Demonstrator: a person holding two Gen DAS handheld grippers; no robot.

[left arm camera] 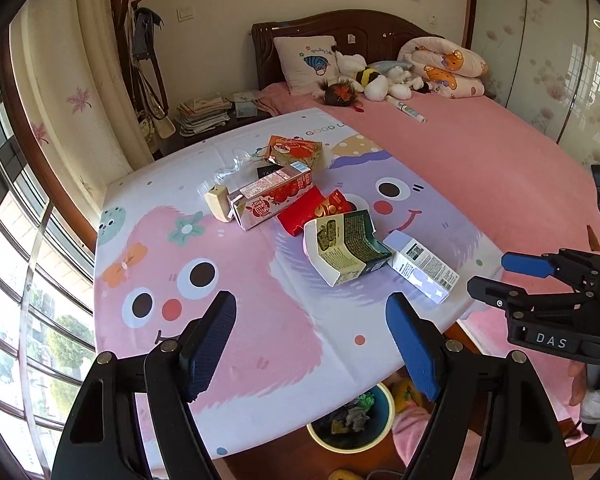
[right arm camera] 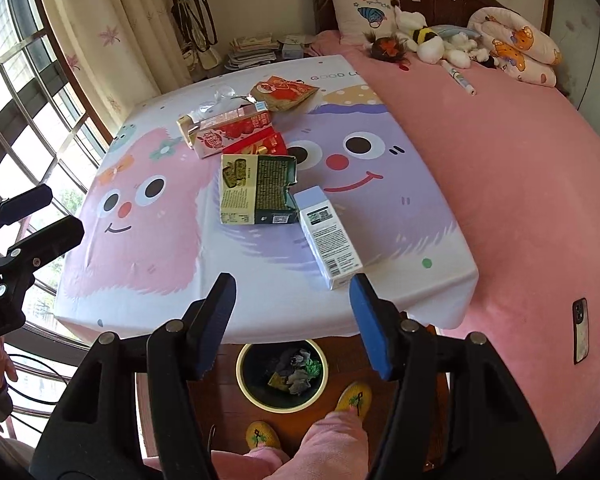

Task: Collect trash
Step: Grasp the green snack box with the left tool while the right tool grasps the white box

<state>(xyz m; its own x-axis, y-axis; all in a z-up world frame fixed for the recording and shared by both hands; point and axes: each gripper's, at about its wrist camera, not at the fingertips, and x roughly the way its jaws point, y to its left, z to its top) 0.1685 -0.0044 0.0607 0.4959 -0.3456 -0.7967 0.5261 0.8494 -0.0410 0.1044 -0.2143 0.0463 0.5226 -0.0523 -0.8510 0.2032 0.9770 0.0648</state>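
Trash lies on a table with a cartoon cloth [left arm camera: 204, 360]: a torn green and cream box [left arm camera: 346, 246] [right arm camera: 256, 188], a white and lavender box [left arm camera: 422, 266] [right arm camera: 328, 232], a pink strawberry carton [left arm camera: 272, 198] [right arm camera: 232, 128], a red packet [left arm camera: 316, 210], an orange snack packet [left arm camera: 296, 150], a small cream box [left arm camera: 218, 202] and a clear wrapper [left arm camera: 236, 168]. My left gripper [left arm camera: 311, 298] [right arm camera: 60, 212] hangs open above the near table edge, nothing between its fingers. My right gripper [right arm camera: 292, 278] [left arm camera: 496, 276] is open too, just short of the white box.
A round bin [right arm camera: 244, 384] [left arm camera: 388, 412] holding crumpled trash stands on the wooden floor under the table's near edge, by a person's yellow slippers [right arm camera: 354, 398]. The pink bed [right arm camera: 520, 200] at right carries a phone [right arm camera: 580, 330], plush toys and a pillow. Windows run along the left.
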